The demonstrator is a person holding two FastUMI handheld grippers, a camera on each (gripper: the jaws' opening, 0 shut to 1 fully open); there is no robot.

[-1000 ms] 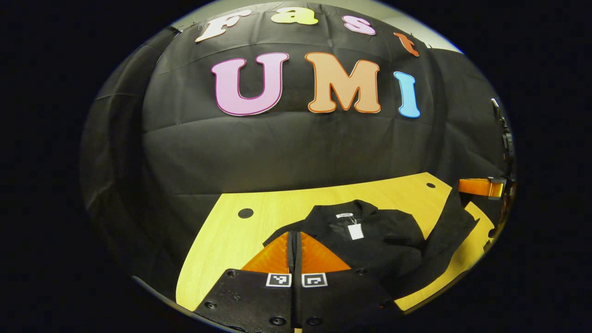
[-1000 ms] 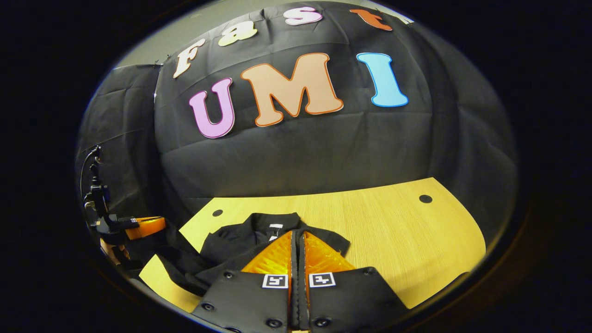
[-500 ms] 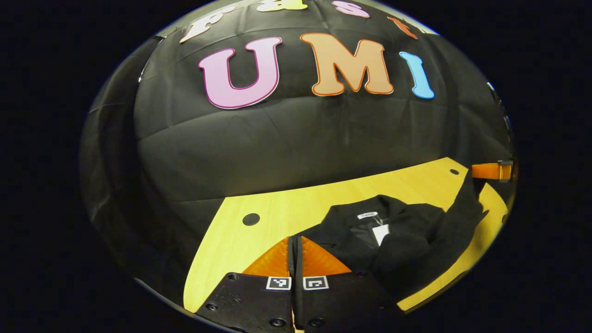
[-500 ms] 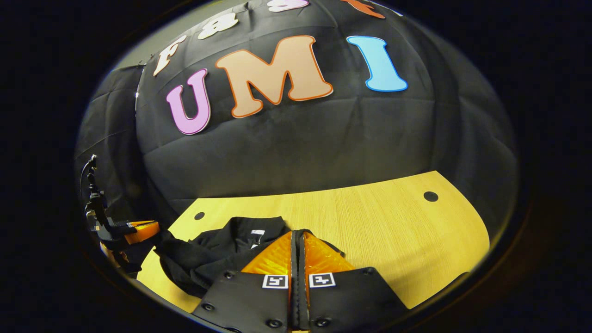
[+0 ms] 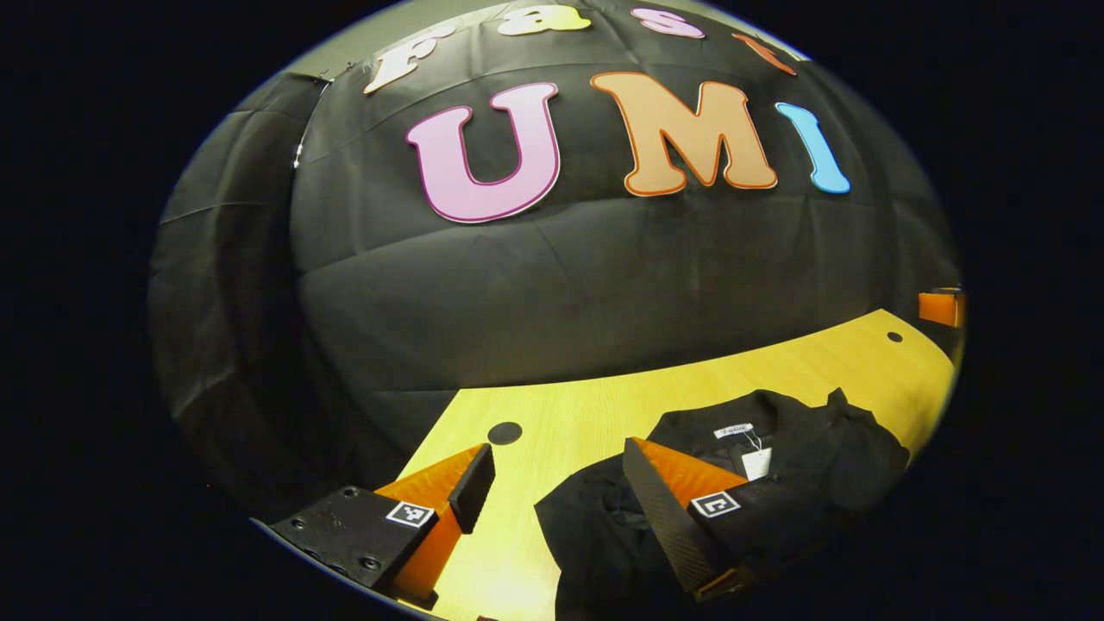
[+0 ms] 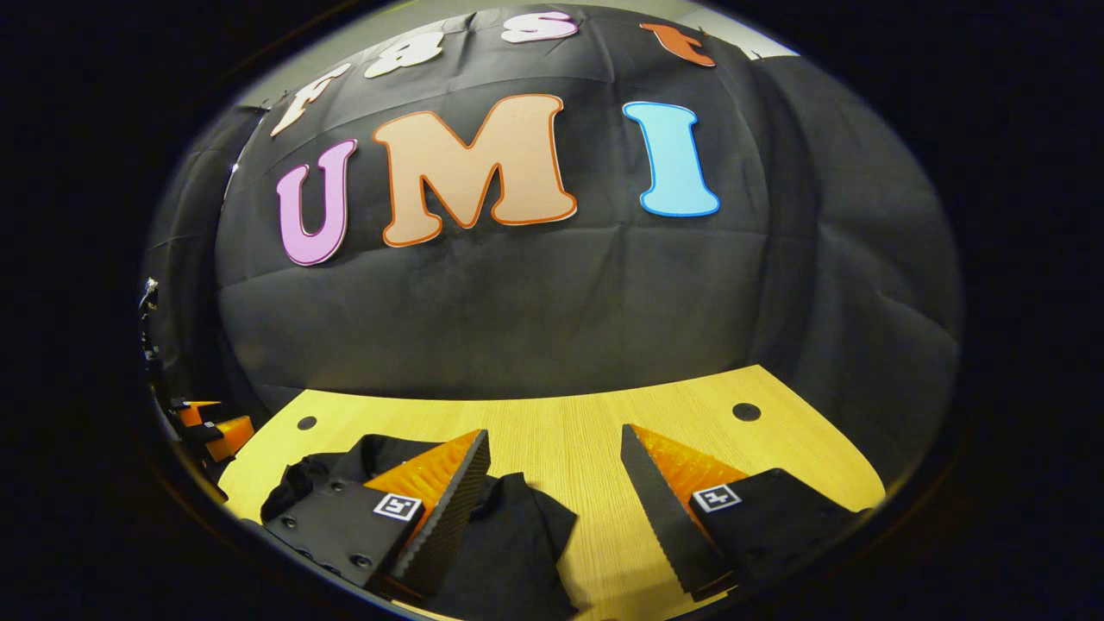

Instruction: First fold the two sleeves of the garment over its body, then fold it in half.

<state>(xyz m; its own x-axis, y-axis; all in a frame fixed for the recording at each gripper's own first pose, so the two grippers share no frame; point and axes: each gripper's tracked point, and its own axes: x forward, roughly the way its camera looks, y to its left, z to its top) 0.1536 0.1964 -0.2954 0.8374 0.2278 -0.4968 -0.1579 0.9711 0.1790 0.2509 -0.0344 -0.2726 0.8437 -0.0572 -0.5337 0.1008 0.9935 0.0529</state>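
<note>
I've just spread both the left gripper and right gripper, dropping the garment folded in half ahead; folding looks finished.

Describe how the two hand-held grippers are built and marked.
Each hand-held gripper, left and right, has two wedge-shaped fingers with ribbed inner pads. They sit on black bolted plates, each carrying a small square black-and-white marker.

- Black garment lies loosely bunched on the worktop, collar away from the camera, with a white neck label and hang tag showing.
</note>
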